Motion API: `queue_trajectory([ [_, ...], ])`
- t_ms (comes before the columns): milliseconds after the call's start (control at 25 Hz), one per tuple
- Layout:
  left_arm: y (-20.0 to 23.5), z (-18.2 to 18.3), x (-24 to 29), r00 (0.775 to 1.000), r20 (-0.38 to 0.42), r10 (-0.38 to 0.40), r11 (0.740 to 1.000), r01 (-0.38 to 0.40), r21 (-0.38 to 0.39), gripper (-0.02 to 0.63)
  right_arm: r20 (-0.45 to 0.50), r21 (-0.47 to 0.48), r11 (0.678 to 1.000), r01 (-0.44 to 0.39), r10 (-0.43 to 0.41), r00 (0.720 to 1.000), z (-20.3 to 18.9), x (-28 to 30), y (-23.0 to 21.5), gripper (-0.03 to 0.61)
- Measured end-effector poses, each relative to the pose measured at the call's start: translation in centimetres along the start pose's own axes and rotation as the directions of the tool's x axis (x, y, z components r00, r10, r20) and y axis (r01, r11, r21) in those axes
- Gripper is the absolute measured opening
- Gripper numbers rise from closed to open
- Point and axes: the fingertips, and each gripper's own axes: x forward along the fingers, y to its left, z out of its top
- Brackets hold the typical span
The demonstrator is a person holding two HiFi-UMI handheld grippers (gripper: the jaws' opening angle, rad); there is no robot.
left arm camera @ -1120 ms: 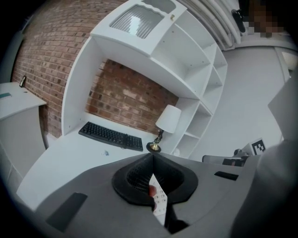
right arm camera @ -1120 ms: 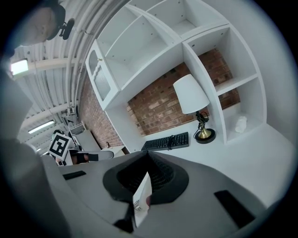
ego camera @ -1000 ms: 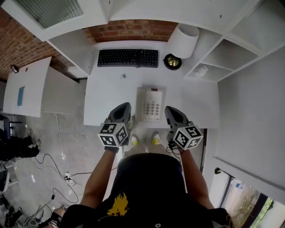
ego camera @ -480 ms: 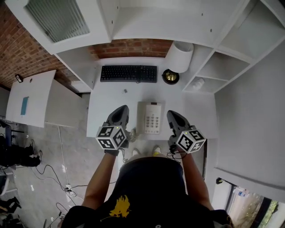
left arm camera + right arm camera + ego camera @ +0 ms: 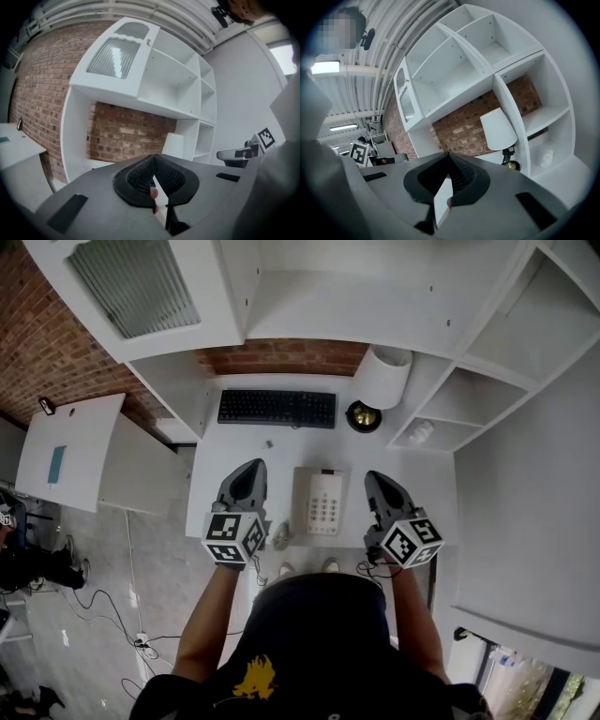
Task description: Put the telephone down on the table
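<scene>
A white telephone [image 5: 324,502] with a keypad and a red strip at its top lies flat on the white table [image 5: 281,444], near the front edge. My left gripper [image 5: 246,476] hovers just left of it, jaws shut and empty. My right gripper [image 5: 380,487] hovers just right of it, also shut with nothing held. In the left gripper view [image 5: 154,183] and the right gripper view [image 5: 447,180] the closed jaws point up at the shelves, and the telephone is hidden from both.
A black keyboard [image 5: 277,409] lies at the back of the table. A white lamp [image 5: 382,377] on a brass base [image 5: 363,416] stands at the back right. White shelving [image 5: 469,399] rises on the right, a brick wall [image 5: 286,357] behind. A second white desk [image 5: 66,456] stands to the left.
The head view has shifted back, so the table and telephone sit lower in the frame. Both grippers stay beside the telephone, shut, having moved slightly apart.
</scene>
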Motion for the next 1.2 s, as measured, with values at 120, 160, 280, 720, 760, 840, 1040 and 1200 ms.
queue_trajectory([
  [120,-0.3,0.9,0.0,1.000,0.019,-0.001,1.000,0.001,0.027,0.017,0.011,-0.007,1.000,0.006,-0.006,1.000,0.9,0.0,-0.2,-0.002],
  [160,-0.3,1.3,0.0,1.000,0.027,0.000,1.000,0.000,0.027,0.017,0.017,-0.016,1.000,0.010,-0.010,1.000,1.3,0.0,-0.3,-0.002],
  [280,0.2,2.5,0.0,0.999,0.054,0.009,0.999,-0.011,0.032,0.017,0.033,-0.048,0.999,0.022,-0.021,0.999,2.3,-0.2,-0.5,-0.002],
  [720,1.8,4.8,-0.4,0.994,0.097,0.043,0.998,-0.047,0.044,0.017,0.092,-0.067,0.995,0.072,-0.065,0.994,5.5,-1.4,-1.9,-0.002],
  [760,1.6,5.1,-0.5,0.994,0.102,0.042,0.998,-0.047,0.046,0.017,0.099,-0.075,0.994,0.077,-0.069,0.993,5.8,-1.5,-1.9,-0.002],
  [840,1.2,5.7,-0.7,0.993,0.115,0.037,0.998,-0.043,0.049,0.017,0.111,-0.097,0.991,0.090,-0.079,0.991,6.4,-1.8,-1.8,-0.002],
  [1040,0.5,6.5,-1.0,0.991,0.135,0.023,0.997,-0.033,0.071,0.017,0.121,-0.131,0.986,0.101,-0.085,0.989,6.8,-2.1,-1.3,-0.002],
  [1200,0.7,6.6,-1.3,0.990,0.138,0.027,0.997,-0.037,0.068,0.017,0.124,-0.140,0.986,0.096,-0.079,0.989,7.0,-2.0,-0.9,-0.002],
])
